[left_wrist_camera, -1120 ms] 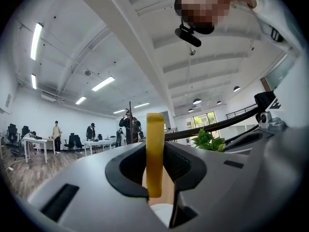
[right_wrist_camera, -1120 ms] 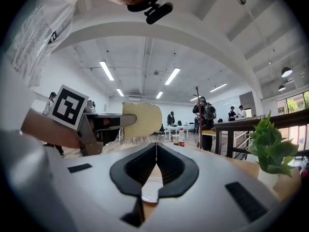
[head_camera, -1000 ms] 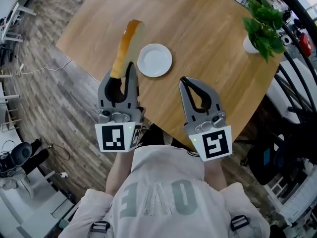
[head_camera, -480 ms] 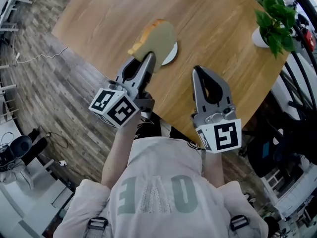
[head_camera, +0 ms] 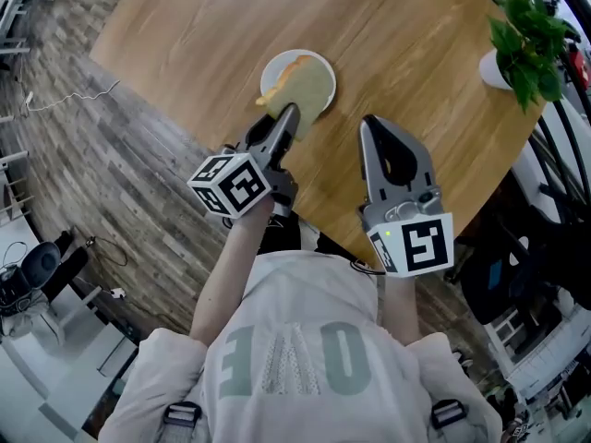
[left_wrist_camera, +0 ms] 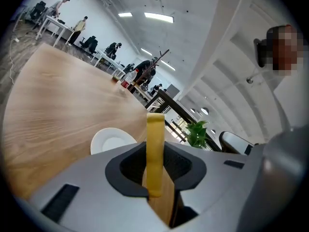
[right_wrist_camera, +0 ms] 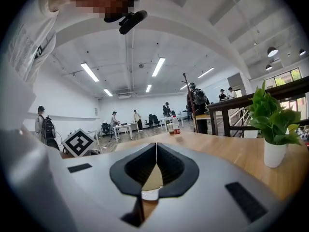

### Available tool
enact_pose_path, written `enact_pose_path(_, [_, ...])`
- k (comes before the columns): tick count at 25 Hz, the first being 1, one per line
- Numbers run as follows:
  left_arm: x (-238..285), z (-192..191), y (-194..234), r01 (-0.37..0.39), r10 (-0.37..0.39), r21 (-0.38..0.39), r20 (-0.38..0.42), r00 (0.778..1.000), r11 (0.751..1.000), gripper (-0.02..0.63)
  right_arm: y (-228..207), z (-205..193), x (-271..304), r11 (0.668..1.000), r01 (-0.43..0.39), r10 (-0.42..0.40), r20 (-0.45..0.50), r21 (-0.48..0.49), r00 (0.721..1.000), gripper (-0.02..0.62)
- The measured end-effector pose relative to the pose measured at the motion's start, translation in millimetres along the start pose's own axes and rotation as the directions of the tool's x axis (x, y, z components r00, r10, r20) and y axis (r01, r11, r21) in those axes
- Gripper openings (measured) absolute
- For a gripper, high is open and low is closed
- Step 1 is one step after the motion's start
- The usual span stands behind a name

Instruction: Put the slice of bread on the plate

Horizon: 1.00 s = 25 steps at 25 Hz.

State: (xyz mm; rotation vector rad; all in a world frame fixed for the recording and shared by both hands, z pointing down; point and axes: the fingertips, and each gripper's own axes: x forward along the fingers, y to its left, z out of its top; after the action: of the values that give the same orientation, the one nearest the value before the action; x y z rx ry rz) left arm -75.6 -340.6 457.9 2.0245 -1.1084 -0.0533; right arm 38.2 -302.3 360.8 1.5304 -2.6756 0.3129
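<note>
The slice of bread (head_camera: 307, 89), pale with a brown crust, lies over the near right part of the white plate (head_camera: 275, 67) on the round wooden table (head_camera: 203, 26). My left gripper (head_camera: 289, 112) is shut on the slice's near edge. In the left gripper view the bread (left_wrist_camera: 155, 144) shows edge-on between the jaws, with the plate (left_wrist_camera: 112, 140) just behind to the left. I cannot tell whether the slice touches the plate. My right gripper (head_camera: 371, 125) is shut and empty, to the right of the plate. Through its jaws I see the bread (right_wrist_camera: 153, 179) above the plate (right_wrist_camera: 150, 195).
A potted green plant (head_camera: 524, 40) in a white pot stands at the table's far right, also visible as the plant (right_wrist_camera: 274, 129). A bottle (right_wrist_camera: 177, 128) stands at the table's far side. The table's near edge runs just below both grippers, with wood floor to the left.
My left gripper sank and rolled, bringing the bread from standing upright left of the plate to lying over it. The right gripper dropped a little.
</note>
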Motion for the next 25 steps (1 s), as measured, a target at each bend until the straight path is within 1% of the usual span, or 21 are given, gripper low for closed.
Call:
enact_pose_path(2, [7, 1, 4, -0.010, 0.010, 0.028, -0.012, 1.000, 1.000, 0.092, -1, -3, 8, 1.000, -0.017, 0.017, -0.009, -0.002, 1.000, 0.018])
enact_pose_path(3, [9, 0, 6, -0.015, 0.016, 0.026, -0.015, 1.000, 1.000, 0.092, -1, -5, 11, 1.000, -0.028, 0.028, -0.015, -0.002, 1.000, 0.018])
enact_pose_path(6, [12, -3, 15, -0.032, 0.031, -0.017, -0.017, 0.999, 0.999, 0.092, 0, -10, 19, 0.998, -0.057, 0.057, -0.030, 0.005, 0.998, 0.018])
enact_pose_path(7, [13, -4, 18, -0.041, 0.040, -0.012, -0.022, 0.999, 0.999, 0.092, -1, -11, 20, 0.998, -0.062, 0.062, -0.035, 0.007, 0.997, 0.018])
enact_pose_path(10, [18, -10, 23, -0.068, 0.071, 0.051, -0.057, 0.996, 0.996, 0.092, -4, -15, 25, 0.997, -0.070, 0.071, -0.047, 0.012, 0.996, 0.018])
enact_pose_path(11, [20, -11, 25, -0.072, 0.075, 0.055, -0.062, 0.995, 0.996, 0.092, -5, -17, 26, 0.997, -0.071, 0.072, -0.051, 0.014, 0.996, 0.018])
enact_pose_path(14, [23, -11, 32, -0.083, 0.084, 0.015, -0.042, 0.996, 0.996, 0.092, -10, -23, 28, 0.998, -0.065, 0.067, -0.067, 0.020, 0.996, 0.018])
enact_pose_path(15, [24, -11, 36, -0.092, 0.093, 0.017, -0.041, 0.995, 0.996, 0.092, -12, -24, 28, 0.998, -0.061, 0.062, -0.071, 0.021, 0.996, 0.018])
enact_pose_path(17, [26, -13, 42, -0.114, 0.117, 0.053, -0.058, 0.991, 0.992, 0.092, -15, -26, 27, 0.998, -0.051, 0.053, -0.075, 0.026, 0.996, 0.018])
enact_pose_path(19, [27, -13, 47, -0.136, 0.144, 0.105, -0.075, 0.987, 0.985, 0.092, -16, -27, 28, 0.999, -0.042, 0.045, -0.078, 0.031, 0.996, 0.018])
enact_pose_path(21, [27, -9, 50, -0.163, 0.179, 0.172, -0.078, 0.981, 0.971, 0.100, -16, -27, 29, 0.999, -0.036, 0.039, -0.081, 0.037, 0.996, 0.018])
enact_pose_path(23, [28, -7, 53, -0.202, 0.229, 0.262, -0.074, 0.971, 0.944, 0.142, -17, -28, 30, 0.999, -0.031, 0.035, -0.082, 0.042, 0.996, 0.018])
enact_pose_path(25, [31, -6, 55, -0.237, 0.277, 0.349, -0.069, 0.958, 0.907, 0.234, -18, -29, 31, 0.998, -0.029, 0.033, -0.083, 0.048, 0.996, 0.018])
